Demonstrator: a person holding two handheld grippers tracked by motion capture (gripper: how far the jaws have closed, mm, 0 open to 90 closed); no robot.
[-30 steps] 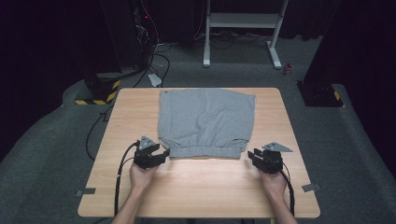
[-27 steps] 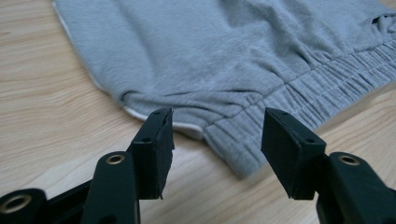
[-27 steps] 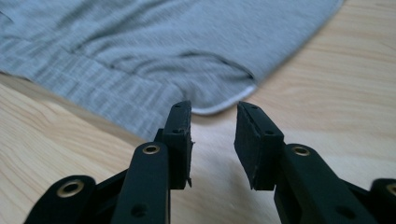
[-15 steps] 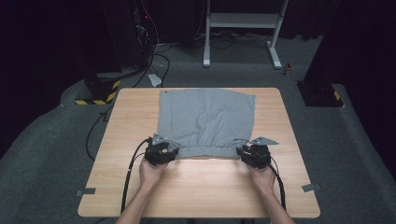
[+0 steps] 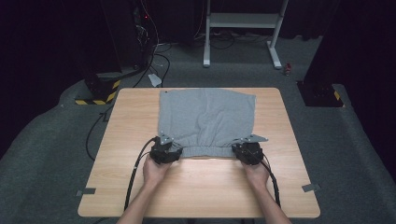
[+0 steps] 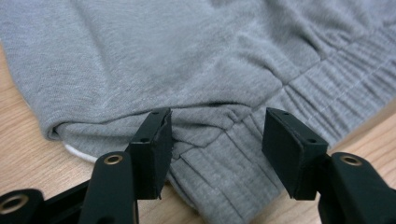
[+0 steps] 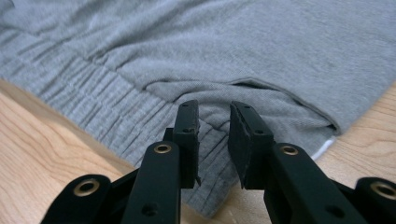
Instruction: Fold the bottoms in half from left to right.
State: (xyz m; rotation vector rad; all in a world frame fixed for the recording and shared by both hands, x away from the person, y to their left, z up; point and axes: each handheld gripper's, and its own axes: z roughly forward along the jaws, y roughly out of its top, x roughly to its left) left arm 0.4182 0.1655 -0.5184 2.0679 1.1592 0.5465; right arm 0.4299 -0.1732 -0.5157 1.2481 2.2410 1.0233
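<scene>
A grey garment (image 5: 208, 116) with a ribbed elastic waistband (image 6: 261, 154) lies flat on the wooden table (image 5: 201, 196), the waistband along its near edge. My left gripper (image 5: 173, 149) is at the waistband's left corner. In the left gripper view it (image 6: 215, 140) stands wide open, with the bunched corner fabric between the jaws. My right gripper (image 5: 240, 149) is at the waistband's right corner. In the right gripper view it (image 7: 213, 135) has its jaws narrowly apart over the ribbed corner (image 7: 140, 116), and a gap still shows between the pads.
Bare tabletop runs in front of both hands and along both sides of the garment. A white metal stand (image 5: 243, 32), black equipment with cables (image 5: 135, 51) and a yellow-black striped base (image 5: 95, 95) sit on the grey floor beyond the far edge.
Both hands have moved inward and forward from beside the garment, bringing each gripper onto a corner of the waistband. The garment has not shifted.
</scene>
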